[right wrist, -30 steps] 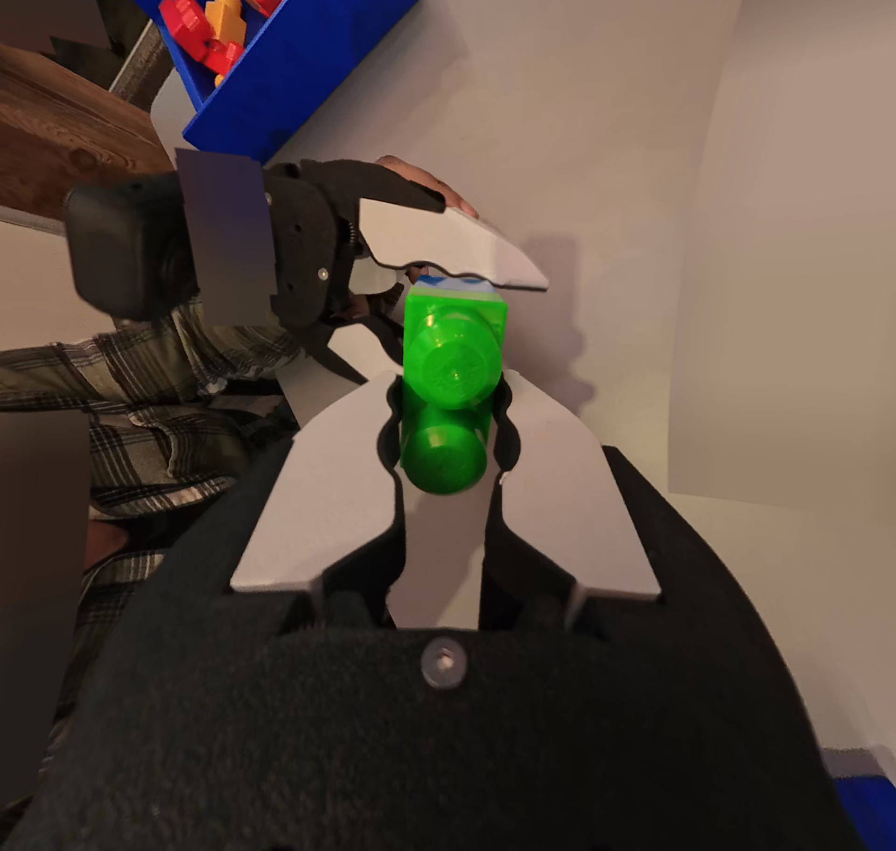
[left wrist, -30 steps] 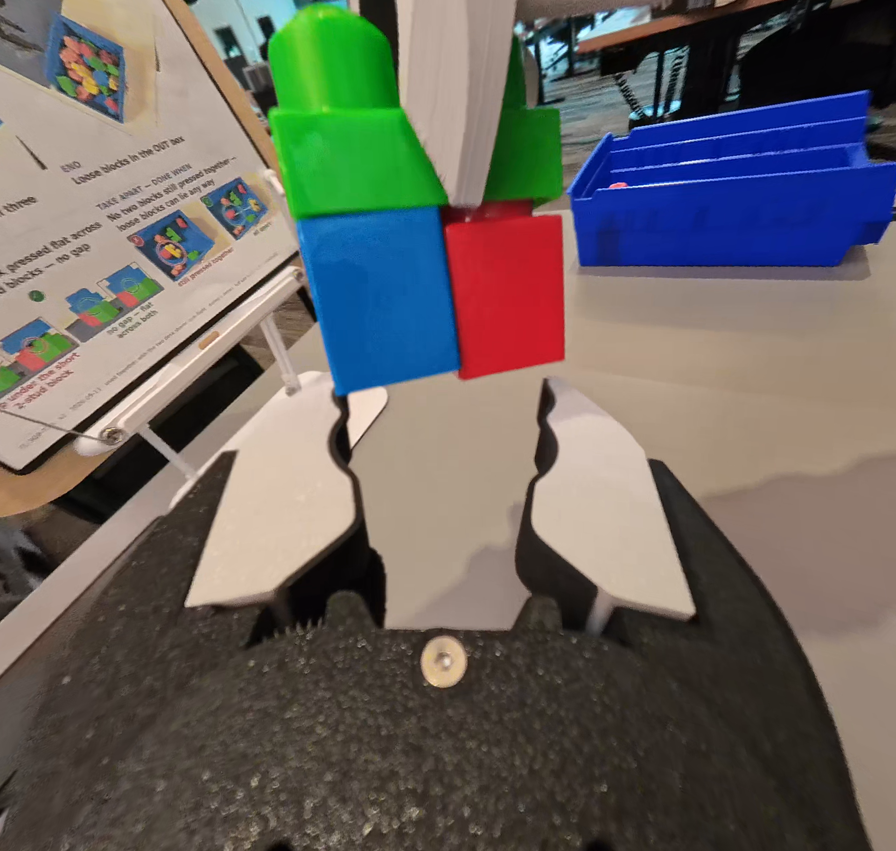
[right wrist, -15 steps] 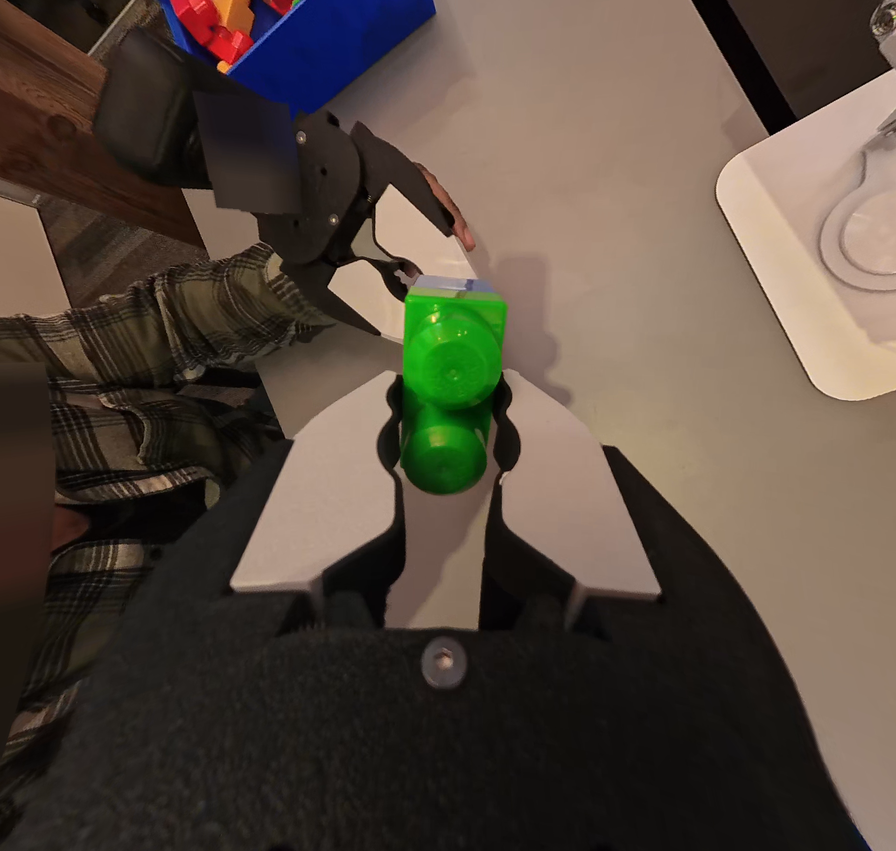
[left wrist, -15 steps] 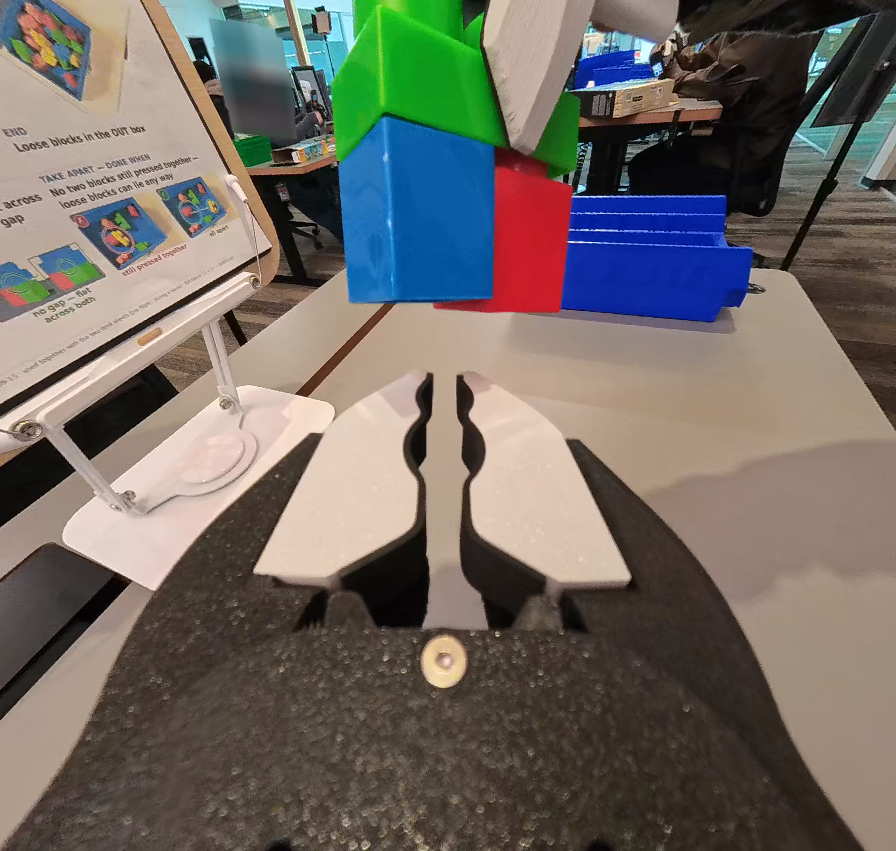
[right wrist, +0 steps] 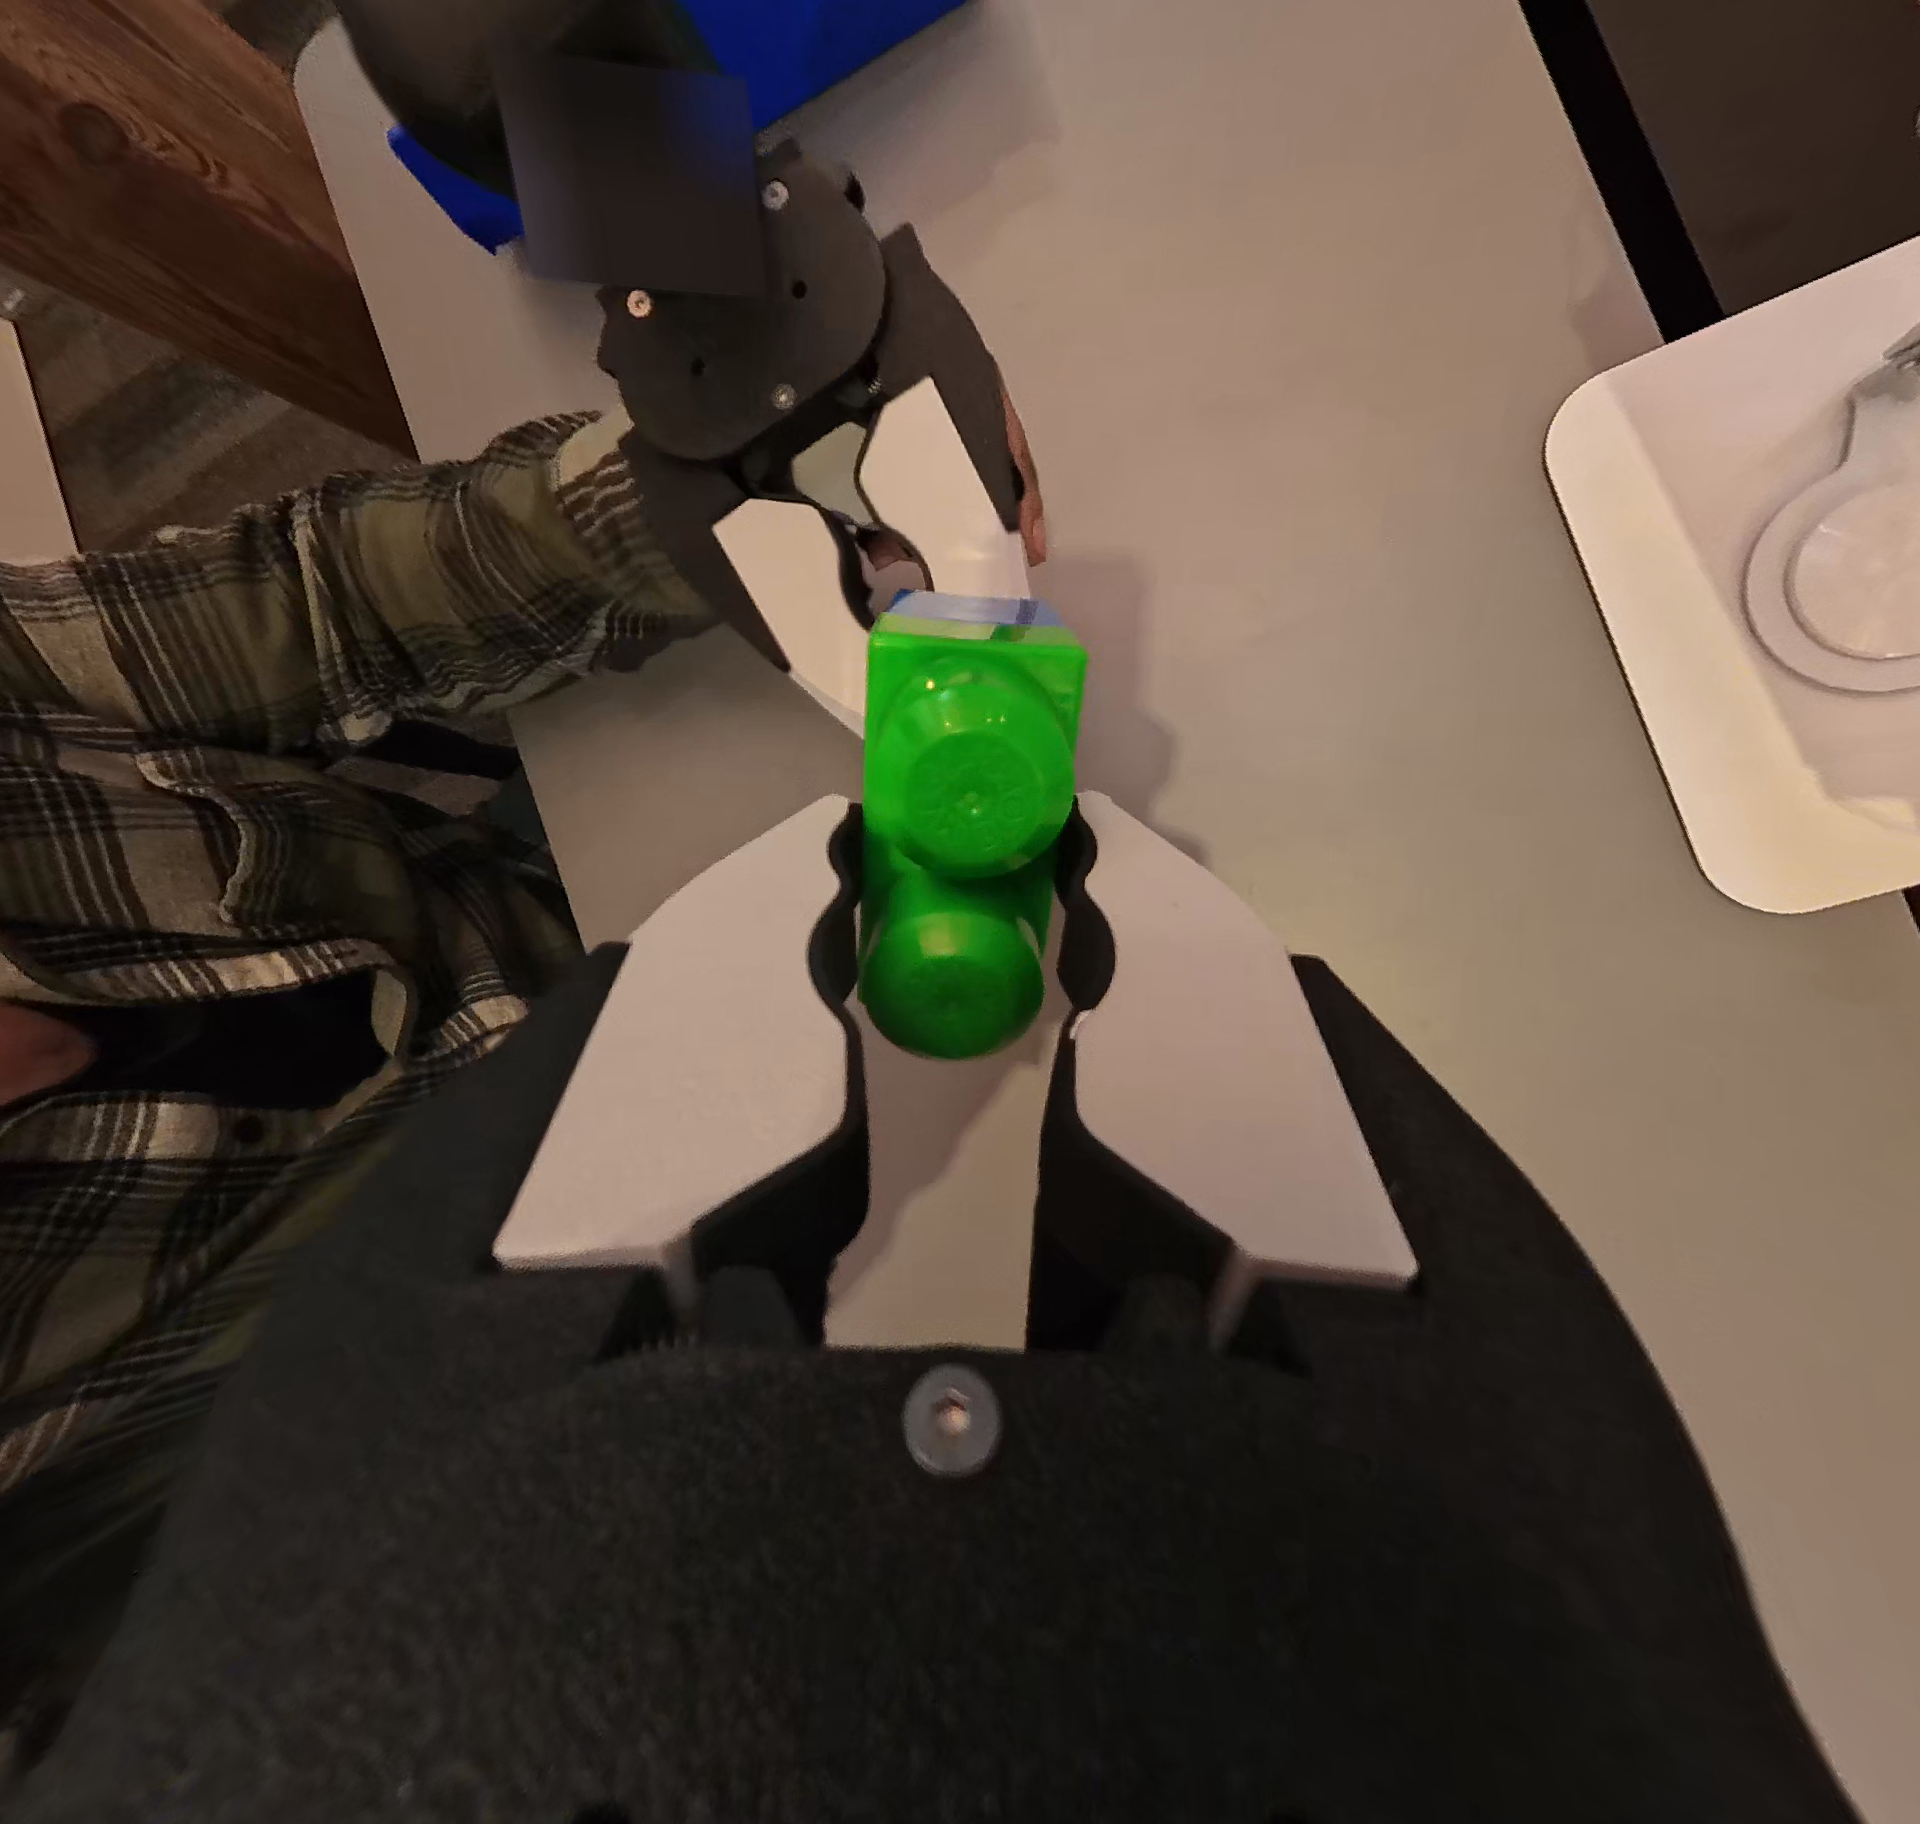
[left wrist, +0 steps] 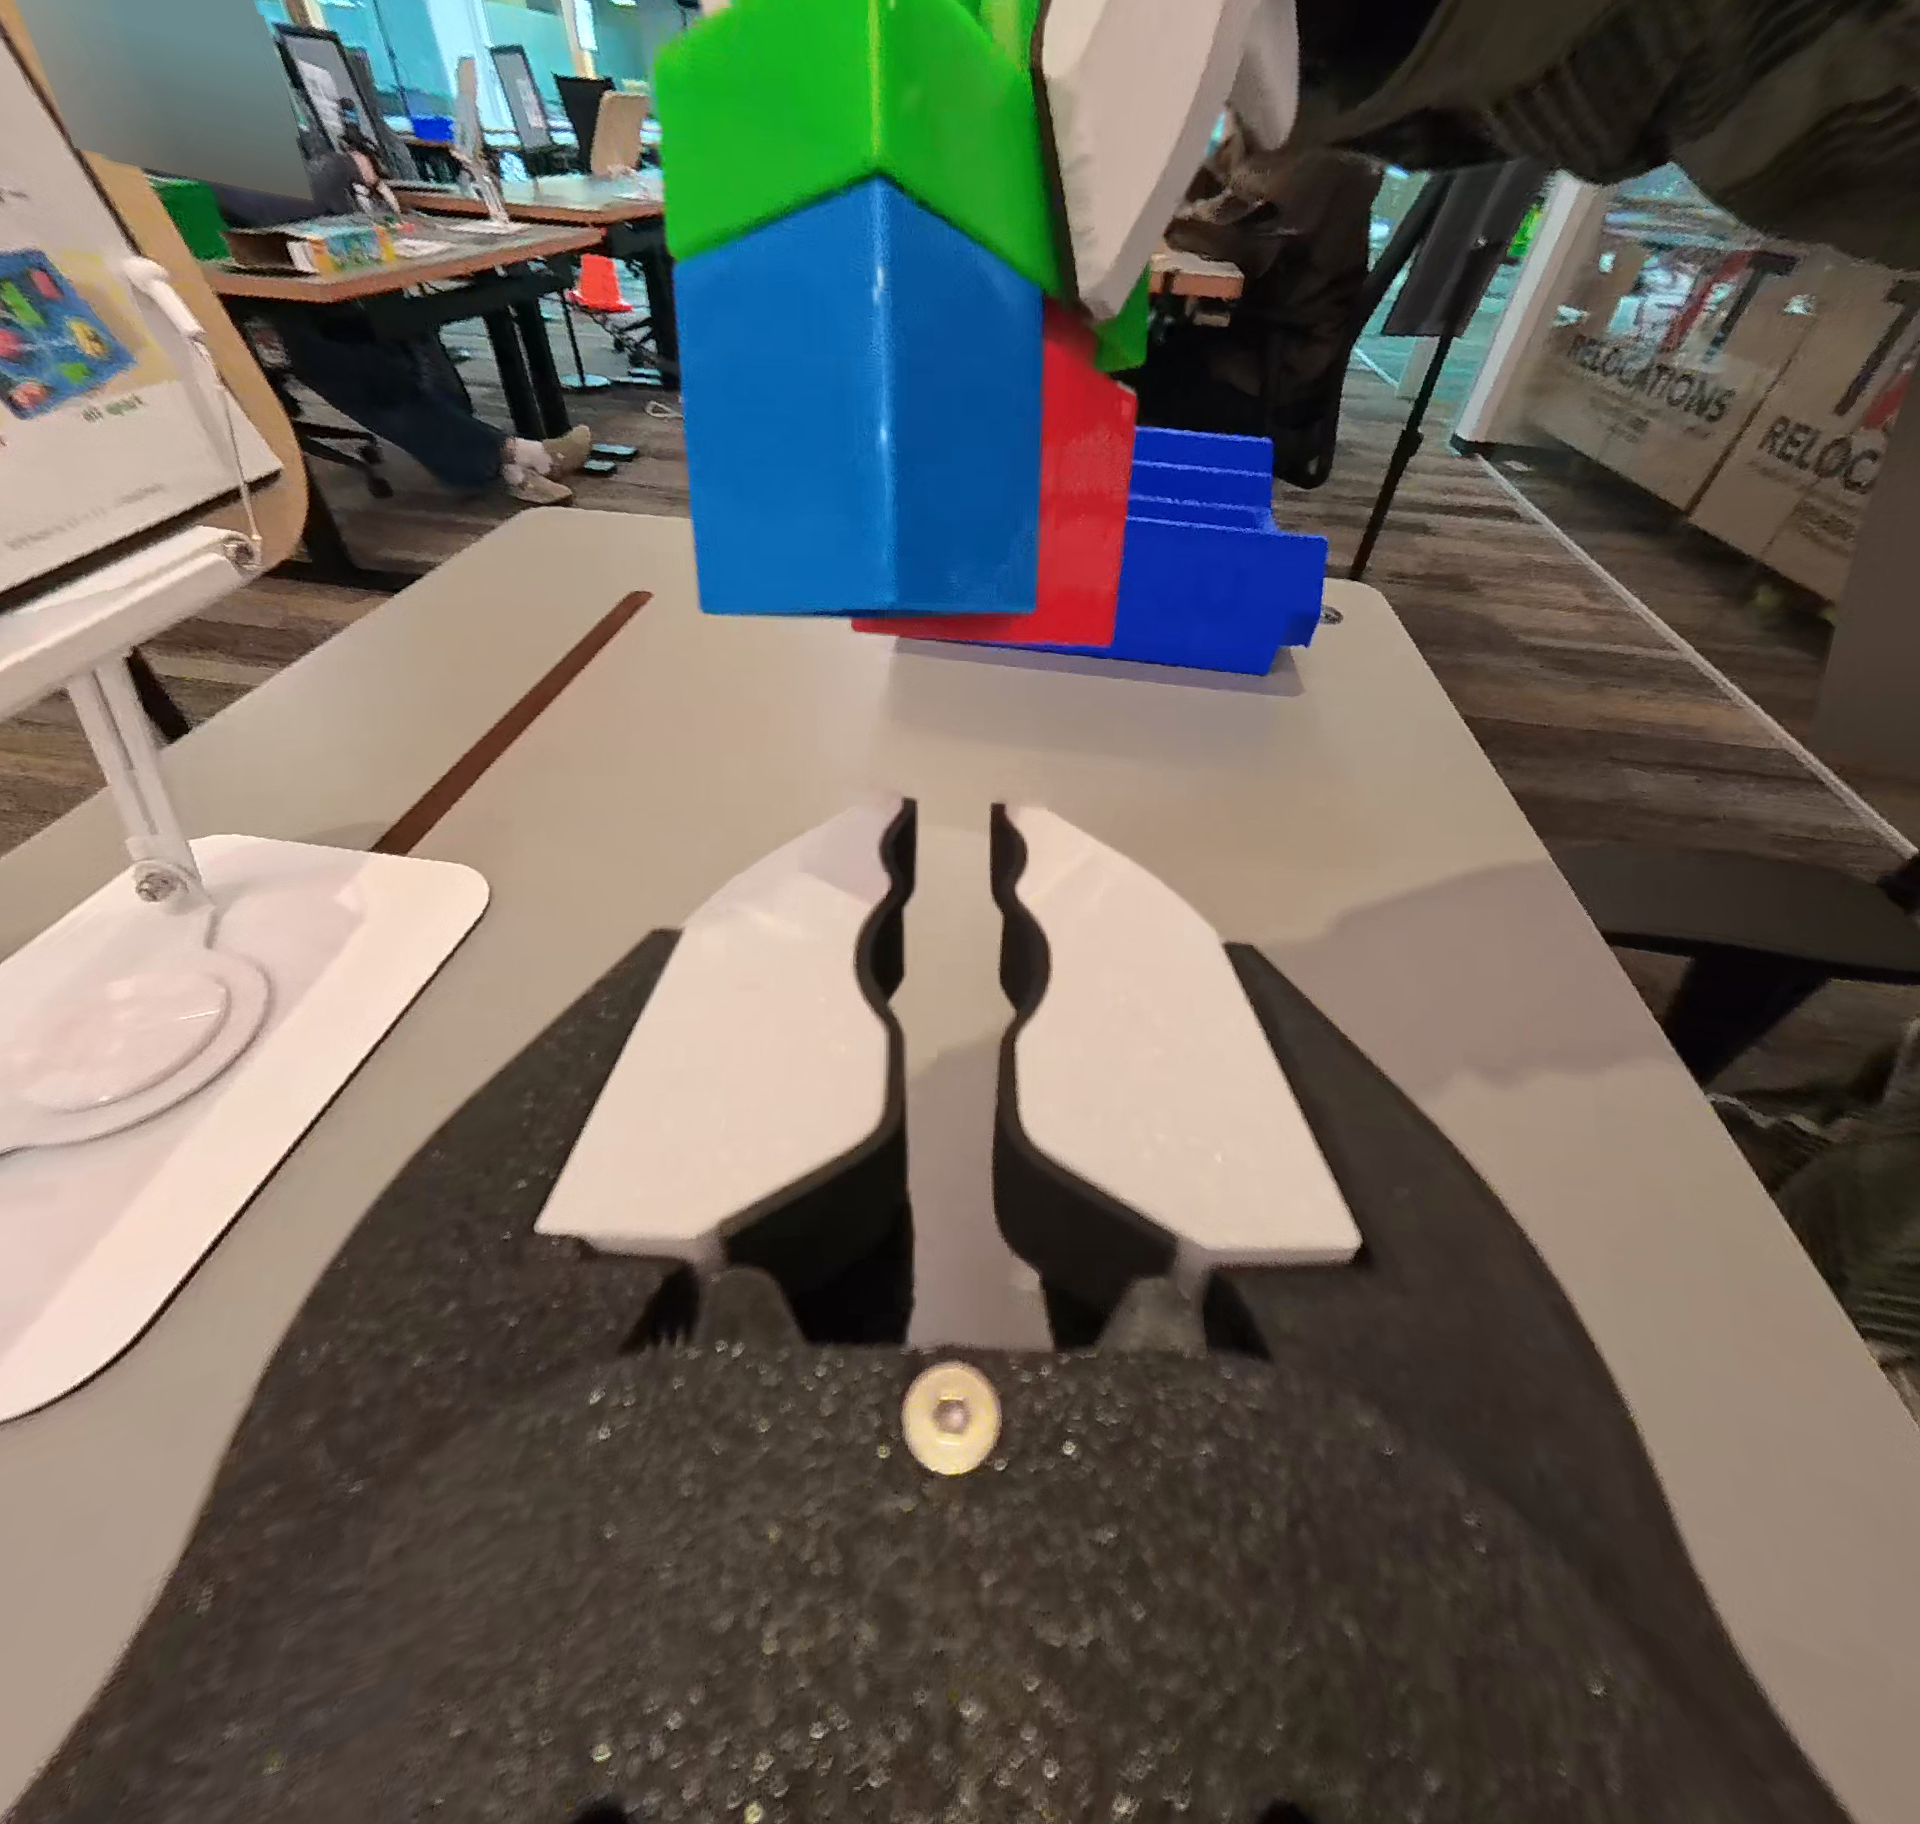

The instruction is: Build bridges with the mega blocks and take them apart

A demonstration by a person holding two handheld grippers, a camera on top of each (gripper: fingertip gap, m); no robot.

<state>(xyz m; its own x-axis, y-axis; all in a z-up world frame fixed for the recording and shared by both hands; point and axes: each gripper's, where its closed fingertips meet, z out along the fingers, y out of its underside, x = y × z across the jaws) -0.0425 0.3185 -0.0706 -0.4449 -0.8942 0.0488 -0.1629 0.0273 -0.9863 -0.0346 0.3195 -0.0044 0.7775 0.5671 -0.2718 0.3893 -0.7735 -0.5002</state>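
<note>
Red block [left wrist: 1081,507] seen only from left, right gripper [right wrist: 961,839] clamping green block [right wrist: 971,787]

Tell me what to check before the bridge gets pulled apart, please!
1. Right gripper shut on the green block: ok.
2. Blue block and red block joined under the green one: ok.
3. Bridge lifted off the table: ok.
4. Left gripper holding a lower block: not ok, nearly closed on nothing.
5. Blue bin ready behind: ok.
</note>
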